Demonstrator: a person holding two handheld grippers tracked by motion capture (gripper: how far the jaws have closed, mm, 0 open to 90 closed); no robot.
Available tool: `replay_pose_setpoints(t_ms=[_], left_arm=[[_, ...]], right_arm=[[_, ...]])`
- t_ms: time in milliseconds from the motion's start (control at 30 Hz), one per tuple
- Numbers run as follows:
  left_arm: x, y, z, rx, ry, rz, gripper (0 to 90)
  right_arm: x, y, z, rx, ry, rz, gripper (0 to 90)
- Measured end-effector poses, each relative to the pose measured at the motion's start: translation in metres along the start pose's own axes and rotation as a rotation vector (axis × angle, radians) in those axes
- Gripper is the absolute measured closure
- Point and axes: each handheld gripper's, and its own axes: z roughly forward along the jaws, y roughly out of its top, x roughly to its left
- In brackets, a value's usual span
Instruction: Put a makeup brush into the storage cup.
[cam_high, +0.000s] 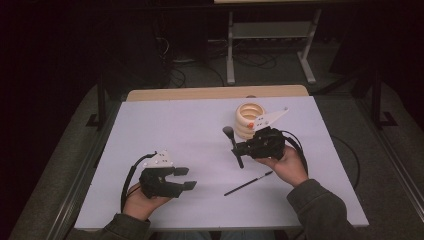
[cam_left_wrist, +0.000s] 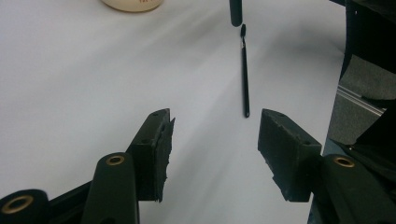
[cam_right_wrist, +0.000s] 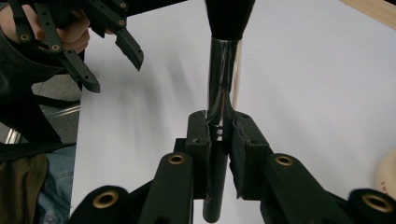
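Item: makeup brush (cam_high: 233, 145), clamped by its handle in my right gripper (cam_high: 243, 148), held above the table near the ribbed cream holder (cam_high: 247, 120). Left gripper (cam_high: 183, 178): jaws wide, idle. Step: carrying. Next, I judge: tip it into the holder.

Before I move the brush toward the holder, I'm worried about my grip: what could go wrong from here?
The right gripper pinches the makeup brush on its glossy handle, so it could slip or swivel. The ribbed holder stands free and close by; a nudge might tip it. The thin brush lies loose below and could be swept aside.
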Motion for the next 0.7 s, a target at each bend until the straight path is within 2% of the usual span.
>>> replay_pose_setpoints(t_ms=[200,400,700], left_arm=[[0.001,-0.002,-0.001,-0.006,0.002,-0.005,43.5],[0.002,-0.004,-0.002,0.003,0.004,0.012,42.5],[0.002,-0.005,-0.004,0.007,0.013,0.018,41.1]], right_arm=[[-0.003,0.005,-0.001,0.003,-0.006,0.001,77.4],[-0.007,0.009,-0.004,0.004,-0.012,0.006,77.5],[-0.012,0.016,-0.007,0.0,-0.02,0.007,77.5]])
